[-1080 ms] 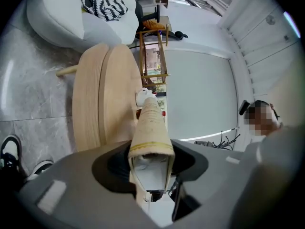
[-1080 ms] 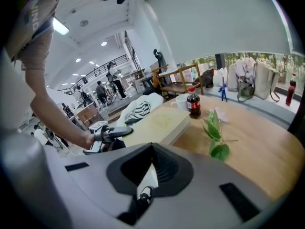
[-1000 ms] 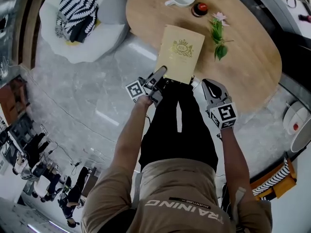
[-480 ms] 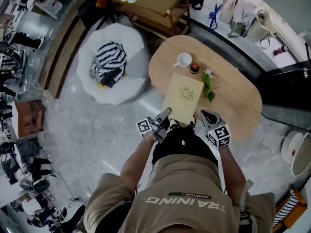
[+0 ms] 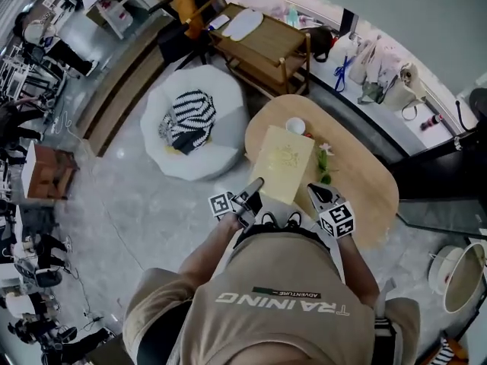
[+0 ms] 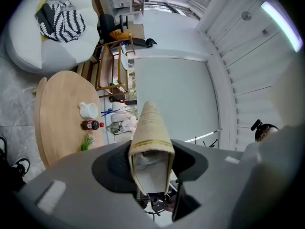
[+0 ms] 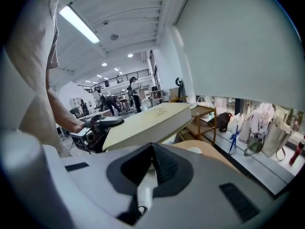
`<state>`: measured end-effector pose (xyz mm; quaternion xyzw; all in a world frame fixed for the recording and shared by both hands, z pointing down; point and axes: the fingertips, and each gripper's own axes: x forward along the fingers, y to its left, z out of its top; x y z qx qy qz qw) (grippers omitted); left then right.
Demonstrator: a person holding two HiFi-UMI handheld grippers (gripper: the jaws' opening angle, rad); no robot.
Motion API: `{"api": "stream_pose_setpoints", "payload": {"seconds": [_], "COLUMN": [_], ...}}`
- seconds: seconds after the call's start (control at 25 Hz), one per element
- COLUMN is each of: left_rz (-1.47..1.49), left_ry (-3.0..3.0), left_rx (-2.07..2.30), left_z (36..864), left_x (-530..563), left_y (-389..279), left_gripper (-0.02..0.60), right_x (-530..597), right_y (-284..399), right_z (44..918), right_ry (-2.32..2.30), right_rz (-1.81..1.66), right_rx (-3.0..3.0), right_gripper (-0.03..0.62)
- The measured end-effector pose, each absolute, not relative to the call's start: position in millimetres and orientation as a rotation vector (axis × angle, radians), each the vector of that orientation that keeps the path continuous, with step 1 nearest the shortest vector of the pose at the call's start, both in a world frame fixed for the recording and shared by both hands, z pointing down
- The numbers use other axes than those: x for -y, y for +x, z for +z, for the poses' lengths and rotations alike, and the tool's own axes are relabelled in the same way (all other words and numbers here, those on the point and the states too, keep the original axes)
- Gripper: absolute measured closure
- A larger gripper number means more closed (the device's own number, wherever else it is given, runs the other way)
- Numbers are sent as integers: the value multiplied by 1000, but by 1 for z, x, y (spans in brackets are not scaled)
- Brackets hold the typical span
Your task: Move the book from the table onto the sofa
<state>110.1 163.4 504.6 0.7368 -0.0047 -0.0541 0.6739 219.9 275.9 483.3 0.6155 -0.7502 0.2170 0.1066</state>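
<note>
The cream book [image 5: 283, 164] with a gold crest hangs in the air over the near end of the oval wooden table [image 5: 369, 185]. My left gripper [image 5: 255, 185] is shut on its near left corner; in the left gripper view the book's edge [image 6: 149, 128] fills the gap of the left gripper [image 6: 150, 154]. My right gripper [image 5: 313, 193] sits just under the book's near right corner, jaws together and holding nothing. The right gripper view has the book [image 7: 147, 120] up left of the right gripper [image 7: 153, 149]. The white sofa [image 5: 194, 139] lies to the left.
A striped cushion [image 5: 188, 116] lies on the sofa. On the table stand a white cup [image 5: 295, 125], a small dark bottle [image 6: 90, 125] and a flower sprig [image 5: 323, 162]. A wooden trolley [image 5: 262, 40] stands behind the table. People move about at far left.
Both grippers and the book have risen well above the table. The view now looks down from much higher, so table and sofa appear smaller.
</note>
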Motion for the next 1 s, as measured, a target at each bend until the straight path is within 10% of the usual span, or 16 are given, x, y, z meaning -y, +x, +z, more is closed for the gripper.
{"api": "stream_pose_setpoints", "payload": {"seconds": [1.0], "left_rz": [-452], "left_ry": [1658], "left_rx": [413], "left_z": [482], "left_x": [-119], "left_y": [-66], "left_gripper": [368], "right_x": [-179], "right_y": [96], "right_z": [464], "right_ry": [1319], "right_rz": [525], "right_rx": [2482], "right_gripper": [589]}}
